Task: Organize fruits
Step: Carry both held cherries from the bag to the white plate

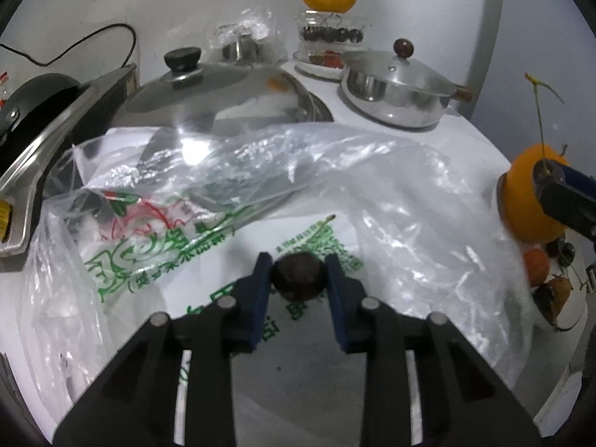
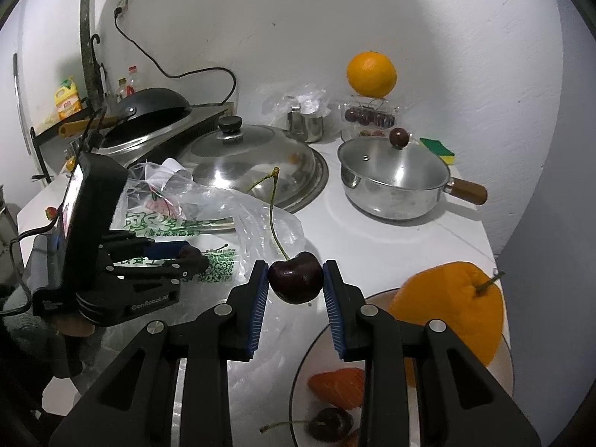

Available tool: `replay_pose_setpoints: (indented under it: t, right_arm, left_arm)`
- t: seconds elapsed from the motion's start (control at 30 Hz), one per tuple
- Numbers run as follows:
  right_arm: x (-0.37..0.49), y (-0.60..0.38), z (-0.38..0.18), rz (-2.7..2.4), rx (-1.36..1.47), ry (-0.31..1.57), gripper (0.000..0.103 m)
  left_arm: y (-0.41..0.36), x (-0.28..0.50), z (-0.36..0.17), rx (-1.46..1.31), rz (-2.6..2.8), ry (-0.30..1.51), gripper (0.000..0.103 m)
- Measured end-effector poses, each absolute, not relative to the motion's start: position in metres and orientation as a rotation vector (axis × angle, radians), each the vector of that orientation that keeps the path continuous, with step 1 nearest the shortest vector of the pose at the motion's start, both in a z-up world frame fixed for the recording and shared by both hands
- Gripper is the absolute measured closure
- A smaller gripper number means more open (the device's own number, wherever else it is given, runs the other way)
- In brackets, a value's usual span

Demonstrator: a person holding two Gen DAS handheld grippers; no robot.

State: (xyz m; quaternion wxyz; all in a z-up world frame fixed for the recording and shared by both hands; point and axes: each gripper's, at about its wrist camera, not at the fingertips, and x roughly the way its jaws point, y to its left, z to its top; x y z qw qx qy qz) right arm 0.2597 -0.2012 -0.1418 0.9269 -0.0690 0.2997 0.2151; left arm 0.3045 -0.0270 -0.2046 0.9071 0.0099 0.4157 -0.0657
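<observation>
My left gripper is shut on a dark cherry and holds it low over a clear plastic bag with green print. It also shows in the right wrist view. My right gripper is shut on a dark cherry with a long stem, held above the counter beside a plate. The plate holds a stemmed orange, a strawberry and another cherry. In the left wrist view the right gripper is in front of that orange.
A big steel lid covers a wok behind the bag. A lidded saucepan with a wooden handle stands to the right. A second orange sits on a clear box of cherries by the wall. A black wok is at the left.
</observation>
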Motion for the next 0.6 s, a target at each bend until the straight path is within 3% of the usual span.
replay_pose_setpoints:
  t: [0.6]
  right_arm:
    - [0.219, -0.234, -0.126, 0.404, -0.13, 0.562, 0.071]
  left_arm:
    - [-0.067, 0.262, -0.156, 0.039, -0.193, 0.76, 0.073]
